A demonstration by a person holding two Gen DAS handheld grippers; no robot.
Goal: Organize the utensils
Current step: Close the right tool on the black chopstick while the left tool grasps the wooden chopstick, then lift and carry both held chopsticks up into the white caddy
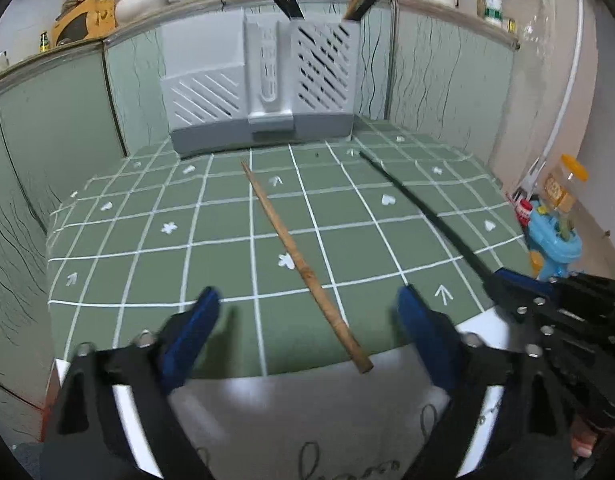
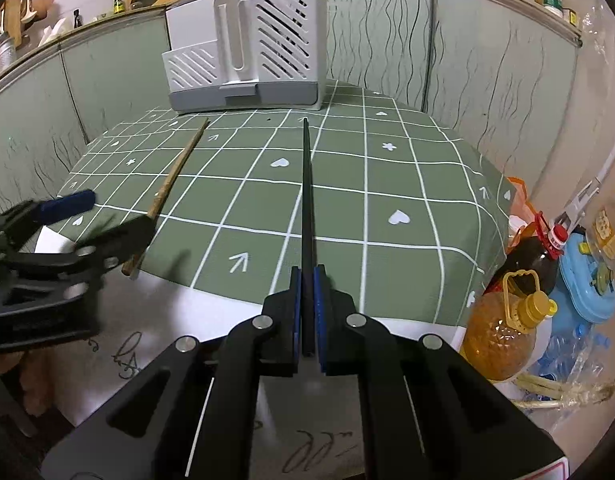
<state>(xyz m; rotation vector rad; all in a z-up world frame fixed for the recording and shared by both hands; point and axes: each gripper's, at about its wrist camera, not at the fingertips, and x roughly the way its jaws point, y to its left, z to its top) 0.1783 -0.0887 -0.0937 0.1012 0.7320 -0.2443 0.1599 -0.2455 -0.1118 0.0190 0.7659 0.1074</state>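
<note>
A light wooden chopstick (image 1: 283, 236) lies on the green checked tablecloth (image 1: 147, 240), its thick end poking over the cloth's near edge. My left gripper (image 1: 307, 300) stands open astride that thick end, and its blue pads (image 1: 205, 312) do not touch it. My right gripper (image 2: 307, 271) is shut on a black chopstick (image 2: 307, 184), which points away toward the white and grey utensil holder (image 2: 247, 48) at the table's back. The same holder (image 1: 259, 92) has several dark chopsticks standing in its right compartment. In the right wrist view the left gripper (image 2: 103, 216) sits at the left, over the wooden chopstick (image 2: 175, 172).
To the right of the table stand an amber oil bottle (image 2: 503, 336), a dark bottle (image 2: 527, 256) and a blue plastic object (image 2: 587, 280). Green panelled walls close in the back and both sides. A ledge above the panels holds jars and bowls.
</note>
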